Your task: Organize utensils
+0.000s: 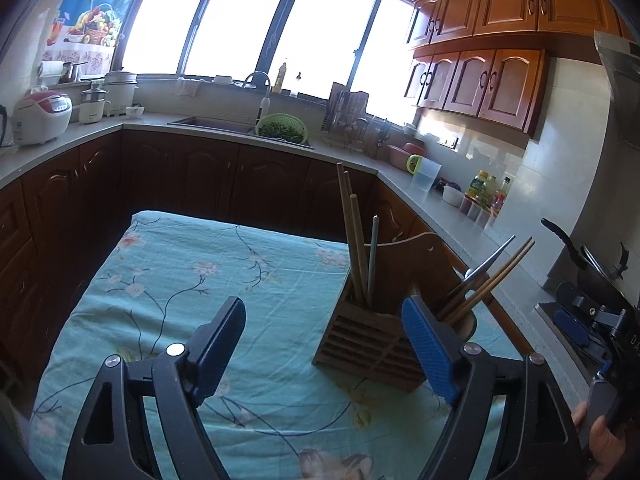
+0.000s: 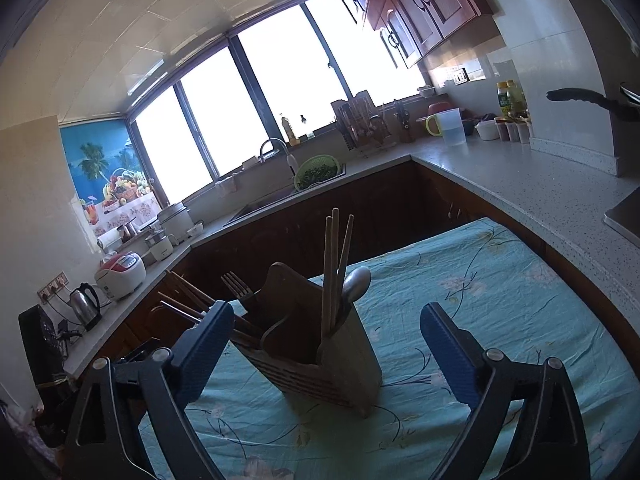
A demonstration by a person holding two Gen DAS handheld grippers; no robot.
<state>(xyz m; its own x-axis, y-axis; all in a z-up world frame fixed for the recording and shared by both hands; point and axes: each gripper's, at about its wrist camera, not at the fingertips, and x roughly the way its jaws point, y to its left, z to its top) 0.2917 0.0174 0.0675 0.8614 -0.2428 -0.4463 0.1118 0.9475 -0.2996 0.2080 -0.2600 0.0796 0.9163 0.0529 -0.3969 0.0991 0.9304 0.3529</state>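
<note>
Floral tablecloth [image 1: 200,280], wooden utensil holder [image 1: 372,344], chopsticks [image 1: 352,232] upright

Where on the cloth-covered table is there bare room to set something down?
Free: the floral tablecloth left of the wooden utensil holder and ahead of the left gripper; in the right wrist view, the cloth right of the holder toward the counter. Crowded: the holder itself, full of chopsticks.

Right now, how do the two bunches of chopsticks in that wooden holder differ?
The tall chopsticks stand nearly upright in one end compartment of the wooden holder, beside a spoon. The slanted chopsticks lean steeply outward at the other end, near a fork. Both bunches look like brown wood and sit handle-up.
</note>
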